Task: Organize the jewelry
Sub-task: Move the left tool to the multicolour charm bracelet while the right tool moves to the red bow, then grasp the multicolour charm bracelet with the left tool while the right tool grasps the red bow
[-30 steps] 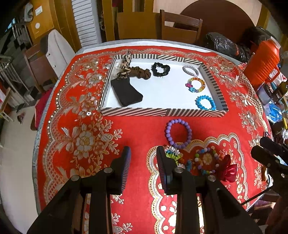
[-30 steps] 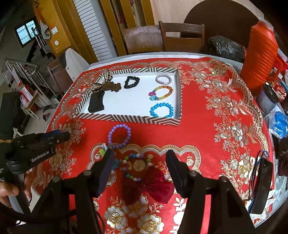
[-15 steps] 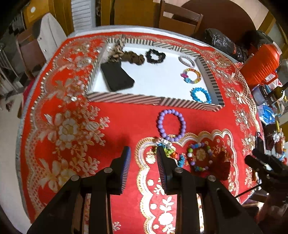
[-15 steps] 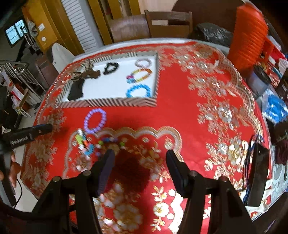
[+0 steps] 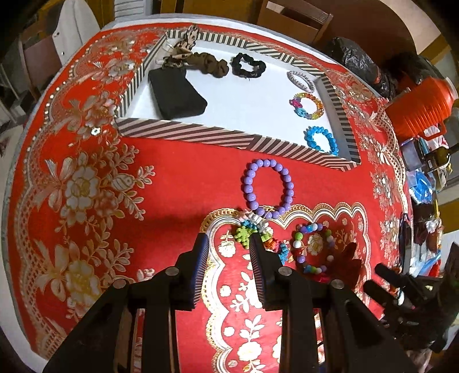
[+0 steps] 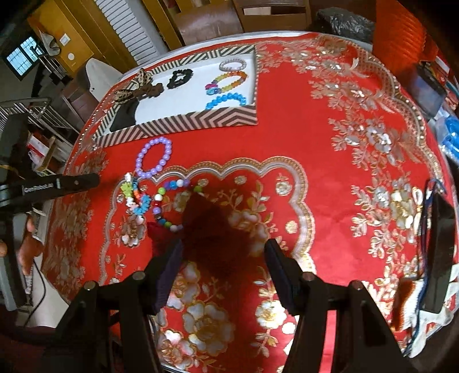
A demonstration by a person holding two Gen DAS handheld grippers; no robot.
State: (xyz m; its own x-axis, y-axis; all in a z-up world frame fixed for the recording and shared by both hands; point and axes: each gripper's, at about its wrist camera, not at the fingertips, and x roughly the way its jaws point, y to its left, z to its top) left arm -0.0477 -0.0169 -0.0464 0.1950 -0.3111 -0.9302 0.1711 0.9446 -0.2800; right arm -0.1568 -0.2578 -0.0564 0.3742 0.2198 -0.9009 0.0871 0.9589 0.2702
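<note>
A striped tray [image 5: 183, 134] [image 6: 200, 122] holds scrunchies, a black pad and three bracelets. On the red cloth lie a purple bead bracelet [image 5: 268, 189] [image 6: 155, 157], a bright charm bracelet [image 5: 252, 232] [image 6: 136, 198], a mixed bead bracelet [image 5: 312, 248] [image 6: 166, 206] and a dark red bow [image 6: 212, 226]. My left gripper [image 5: 228, 244] is open and empty, just short of the charm bracelet. My right gripper [image 6: 223, 252] is open wide, its jaws either side of the bow's near edge.
An orange container [image 5: 421, 106] stands at the table's far right. A black phone [image 6: 437, 252] with a cord lies near the right edge. Wooden chairs [image 6: 272, 14] stand behind the table. The round table's edge is close on the left [image 5: 11, 200].
My left gripper has moved forward and right toward the loose bracelets. My right gripper has dropped lower and closer to the bow. Both jaws keep the same opening.
</note>
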